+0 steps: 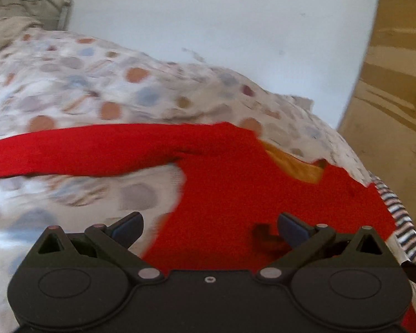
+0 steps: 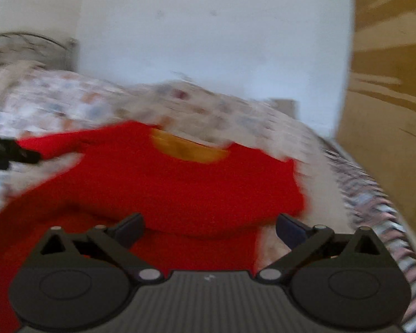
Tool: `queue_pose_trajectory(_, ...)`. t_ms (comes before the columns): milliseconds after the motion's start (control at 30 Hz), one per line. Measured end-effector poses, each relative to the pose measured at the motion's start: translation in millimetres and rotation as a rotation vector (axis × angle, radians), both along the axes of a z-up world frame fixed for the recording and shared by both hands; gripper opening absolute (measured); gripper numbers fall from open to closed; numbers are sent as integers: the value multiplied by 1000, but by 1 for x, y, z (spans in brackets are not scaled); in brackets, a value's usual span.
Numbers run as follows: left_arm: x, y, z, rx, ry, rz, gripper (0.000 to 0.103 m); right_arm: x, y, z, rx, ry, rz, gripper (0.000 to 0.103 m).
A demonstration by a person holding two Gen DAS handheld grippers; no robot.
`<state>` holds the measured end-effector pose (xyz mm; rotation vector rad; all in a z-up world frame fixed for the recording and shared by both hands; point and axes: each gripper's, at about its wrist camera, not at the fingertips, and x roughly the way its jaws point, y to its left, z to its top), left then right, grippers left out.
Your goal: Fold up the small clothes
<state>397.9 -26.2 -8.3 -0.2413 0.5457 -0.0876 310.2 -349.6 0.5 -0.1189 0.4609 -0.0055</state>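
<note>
Left wrist view, left to right: one sleeve (image 1: 77,149) of the red sweater (image 1: 235,188) stretches out flat to the left across the dotted bedcover (image 1: 69,83). The sweater body lies further right, orange lining (image 1: 294,166) showing at the neck. Left gripper (image 1: 209,229) hovers over the sweater's left edge, jaws apart, nothing between the pads. A striped cloth (image 1: 402,222) runs along the bed's right edge.

Right wrist view, blurred: the left gripper's tip (image 2: 11,152) shows at far left, beside the sleeve. Right gripper (image 2: 209,229) stands wide apart above the sweater (image 2: 180,183), which has one layer lying doubled over another; nothing gripped.
</note>
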Motion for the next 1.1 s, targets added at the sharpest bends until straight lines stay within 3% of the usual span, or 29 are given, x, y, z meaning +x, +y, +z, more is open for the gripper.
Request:
queue_pose_trajectory(167,23,-29,-9,13,43,-61,102,19,-42,-18,-110,18,-144,103)
queue_pose_trajectory(300,28,-48,-25,153,79,-51,102,50,-60,-37,-198,32,-194,103)
queue_pose_trajectory(400,24,-46,-40,229,88,-12,102,76,-62,-44,-211,-8,-187,103)
queue_pose_trajectory(500,19,-37,-55,214,69,-3,103,96,-60,-52,-272,-46,-135,97)
queue_pose_trajectory(600,16,-39,-58,224,42,3,102,107,-46,-63,-394,-98,-59,79)
queue_pose_trajectory(667,15,-41,-60,239,34,5,103,111,-38,-67,-463,-107,-36,44)
queue_pose_trajectory(733,14,-43,-62,242,23,7,103,112,-31,-67,-480,-90,-35,20)
queue_pose_trajectory(900,11,-43,-64,237,4,8,103,104,-47,-61,-286,-41,-130,15)
queue_pose_trajectory(1100,12,-46,-66,260,2,10,102,112,-43,-70,-297,60,-145,16)
